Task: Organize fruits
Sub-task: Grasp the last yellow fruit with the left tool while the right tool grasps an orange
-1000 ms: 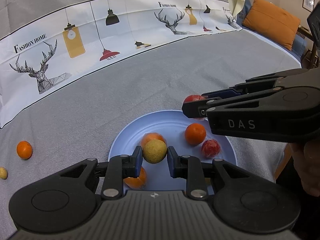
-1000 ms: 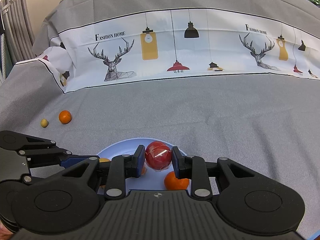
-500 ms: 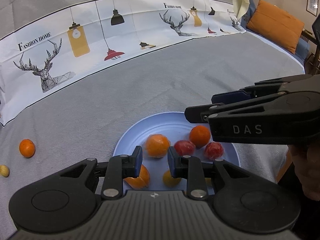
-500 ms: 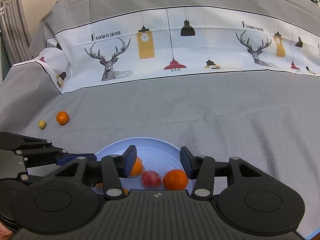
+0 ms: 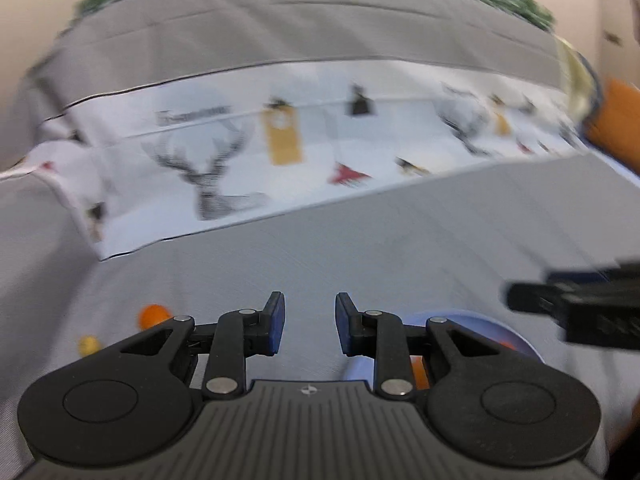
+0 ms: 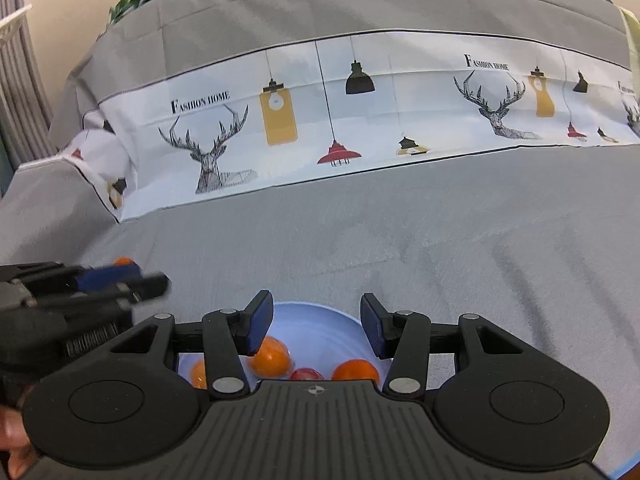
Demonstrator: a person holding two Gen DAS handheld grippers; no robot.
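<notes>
A light blue plate (image 6: 320, 320) lies on the grey cloth under my right gripper (image 6: 316, 320), which is open and empty above it. On the plate I see two oranges (image 6: 270, 358) (image 6: 355, 371), a red fruit (image 6: 306, 374) and another orange fruit (image 6: 198, 374). My left gripper (image 5: 310, 320) is open and empty over bare cloth left of the plate (image 5: 500, 330); this view is blurred. An orange (image 5: 151, 315) and a small yellow fruit (image 5: 89, 345) lie loose on the cloth at its left. The left gripper also shows in the right wrist view (image 6: 120, 284).
A white band printed with deer and lamps (image 6: 340, 120) crosses the grey cloth behind. An orange cushion (image 5: 616, 120) sits at the far right. Grey curtains (image 6: 16, 80) hang at the left.
Both grippers opened and let their fruits go onto the plate. My left gripper has since swung left, off the plate, toward the two loose fruits. The right gripper has lifted slightly.
</notes>
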